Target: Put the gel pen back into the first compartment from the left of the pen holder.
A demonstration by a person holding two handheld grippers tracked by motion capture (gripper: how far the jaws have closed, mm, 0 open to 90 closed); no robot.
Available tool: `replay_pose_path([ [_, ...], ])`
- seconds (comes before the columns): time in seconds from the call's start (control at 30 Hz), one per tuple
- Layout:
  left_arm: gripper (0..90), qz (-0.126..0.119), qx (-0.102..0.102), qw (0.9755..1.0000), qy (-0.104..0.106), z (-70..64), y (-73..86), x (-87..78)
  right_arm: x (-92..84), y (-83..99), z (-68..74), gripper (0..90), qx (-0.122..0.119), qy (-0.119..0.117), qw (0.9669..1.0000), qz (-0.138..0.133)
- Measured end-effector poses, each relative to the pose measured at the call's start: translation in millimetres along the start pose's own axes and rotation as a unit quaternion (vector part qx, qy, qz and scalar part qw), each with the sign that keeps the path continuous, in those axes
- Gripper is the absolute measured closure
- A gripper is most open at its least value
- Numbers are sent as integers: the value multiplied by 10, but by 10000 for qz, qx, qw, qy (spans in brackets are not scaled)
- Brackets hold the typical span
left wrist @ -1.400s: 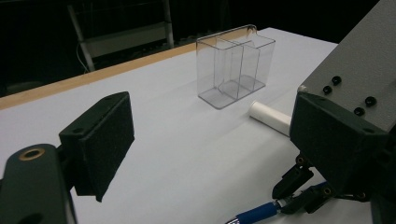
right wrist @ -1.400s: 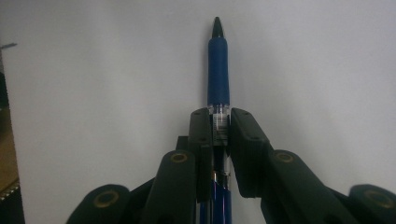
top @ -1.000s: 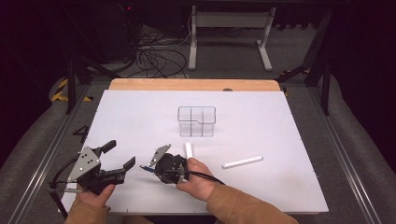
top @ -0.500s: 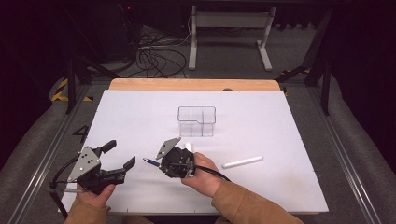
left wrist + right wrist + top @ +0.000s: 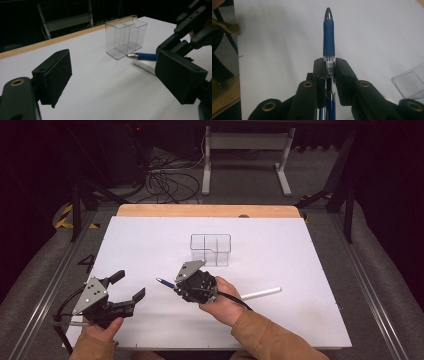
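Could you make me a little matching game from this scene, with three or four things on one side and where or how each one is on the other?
Things:
1. blue pen
2. clear divided box
3. white stick
4. left gripper

States:
A. lying flat on the white table
B. jaws wide open, holding nothing
C. clamped in the right gripper
D. standing upright, empty

Pairs: 1-C, 2-D, 3-A, 4-B

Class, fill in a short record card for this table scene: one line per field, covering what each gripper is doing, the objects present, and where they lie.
Right gripper: jaws shut on the blue pen, tip pointing away from the hand
Left gripper: jaws open, nothing between them
Clear organiser: upright, divided into compartments, mid-table, looks empty
White marker: lying flat on the white table, to the right of the right gripper
Pen and organiser: apart, pen not yet inside
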State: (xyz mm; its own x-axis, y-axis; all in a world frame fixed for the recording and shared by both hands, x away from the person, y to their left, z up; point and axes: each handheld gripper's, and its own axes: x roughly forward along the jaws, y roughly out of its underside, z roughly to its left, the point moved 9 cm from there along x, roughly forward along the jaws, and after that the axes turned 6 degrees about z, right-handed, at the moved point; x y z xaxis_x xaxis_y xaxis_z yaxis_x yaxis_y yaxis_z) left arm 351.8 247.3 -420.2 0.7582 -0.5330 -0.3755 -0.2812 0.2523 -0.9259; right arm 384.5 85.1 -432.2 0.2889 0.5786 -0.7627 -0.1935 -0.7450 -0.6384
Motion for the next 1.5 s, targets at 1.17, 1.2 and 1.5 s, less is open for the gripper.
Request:
replay_pose_path([
  [1.17,148,86,48,9999,110,-56,27,52,-560,-322,-578,796,725,246,9863,-1459],
  [1.2,148,93,38,9999,120,-59,29,52,-567,-329,-599,796,753,270,9856,-1490],
  [1.5,148,96,46,9999,120,-61,31,53,-588,-368,-775,796,964,429,9779,-1805],
])
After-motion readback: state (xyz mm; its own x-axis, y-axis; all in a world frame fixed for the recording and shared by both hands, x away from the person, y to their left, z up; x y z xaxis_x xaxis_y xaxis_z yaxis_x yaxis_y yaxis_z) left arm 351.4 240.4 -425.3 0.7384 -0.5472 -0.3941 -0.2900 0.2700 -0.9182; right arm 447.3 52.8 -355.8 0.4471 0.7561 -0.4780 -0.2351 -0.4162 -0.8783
